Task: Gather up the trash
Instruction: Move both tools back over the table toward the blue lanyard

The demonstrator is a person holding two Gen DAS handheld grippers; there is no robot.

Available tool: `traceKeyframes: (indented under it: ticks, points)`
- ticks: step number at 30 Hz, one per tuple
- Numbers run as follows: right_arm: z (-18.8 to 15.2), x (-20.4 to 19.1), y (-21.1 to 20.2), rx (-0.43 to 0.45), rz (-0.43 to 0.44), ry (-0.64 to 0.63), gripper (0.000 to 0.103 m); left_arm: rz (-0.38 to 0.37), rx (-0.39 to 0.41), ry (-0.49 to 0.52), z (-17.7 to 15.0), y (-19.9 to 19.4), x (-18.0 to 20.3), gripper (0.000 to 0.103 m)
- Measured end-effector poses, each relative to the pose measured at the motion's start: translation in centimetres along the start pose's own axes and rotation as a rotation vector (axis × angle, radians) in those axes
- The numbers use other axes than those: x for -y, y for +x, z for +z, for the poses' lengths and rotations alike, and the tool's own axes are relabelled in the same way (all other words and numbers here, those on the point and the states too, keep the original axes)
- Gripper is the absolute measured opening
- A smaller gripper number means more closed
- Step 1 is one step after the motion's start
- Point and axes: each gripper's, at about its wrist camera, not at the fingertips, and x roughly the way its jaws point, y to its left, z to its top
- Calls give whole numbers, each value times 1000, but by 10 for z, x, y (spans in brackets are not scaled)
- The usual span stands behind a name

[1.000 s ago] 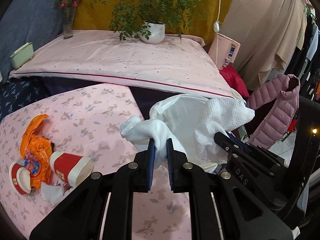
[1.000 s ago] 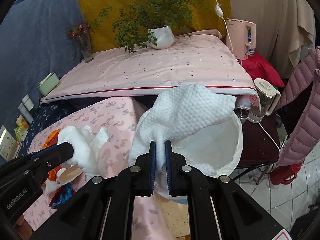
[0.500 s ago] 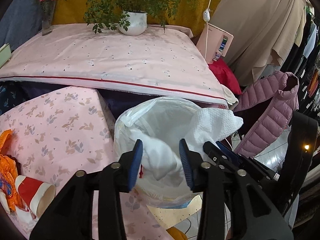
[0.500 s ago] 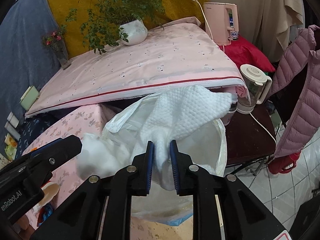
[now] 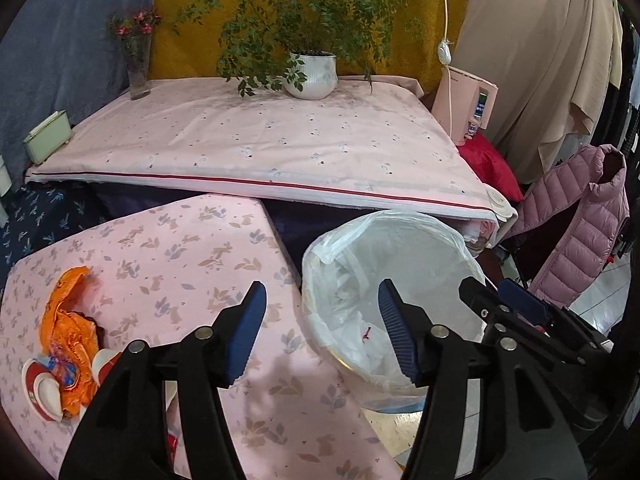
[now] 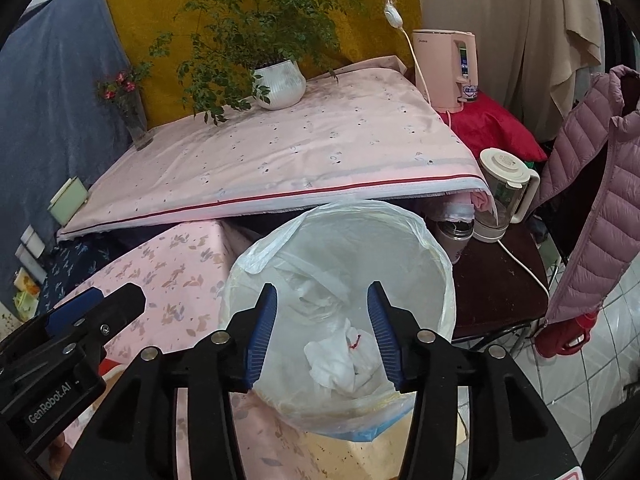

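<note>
A round bin with a clear plastic liner [image 5: 404, 232] [image 6: 436, 248] stands beside the pink floral table [image 5: 180, 256]. White crumpled tissues [image 6: 340, 360] lie at its bottom. My left gripper [image 5: 320, 312] is open and empty, over the table's right edge and the bin's left rim. My right gripper [image 6: 322, 316] is open and empty, directly above the bin. An orange wrapper [image 5: 68, 320] and red-and-white paper cups [image 5: 40, 388] lie on the table at the left.
A larger table with a pink cloth [image 5: 260, 148] stands behind, with a potted plant [image 5: 312, 76], a flower vase [image 5: 138, 68] and a green box [image 5: 46, 142]. A pink kettle [image 6: 446, 68], a blender jug [image 6: 504, 192], a dark side table [image 6: 496, 292] and a pink jacket [image 6: 600, 200] are at the right.
Both grippers opened and let go of their white tissues, which dropped into the bin. The left gripper has pulled back to the left.
</note>
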Motion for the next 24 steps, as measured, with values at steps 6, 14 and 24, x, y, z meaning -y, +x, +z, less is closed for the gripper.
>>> traceKeyframes:
  ticks: [6, 14, 24]
  points:
    - [-12, -26, -21, -1, 34, -40, 50, 65, 1, -35, -20, -21, -26, 58]
    - [-40, -66, -41, -21, 83, -110, 50, 153, -15, -116, -57, -52, -78, 69]
    - [-86, -117, -51, -86, 147, -204, 50, 270, -92, -231, -119, -72, -154, 71]
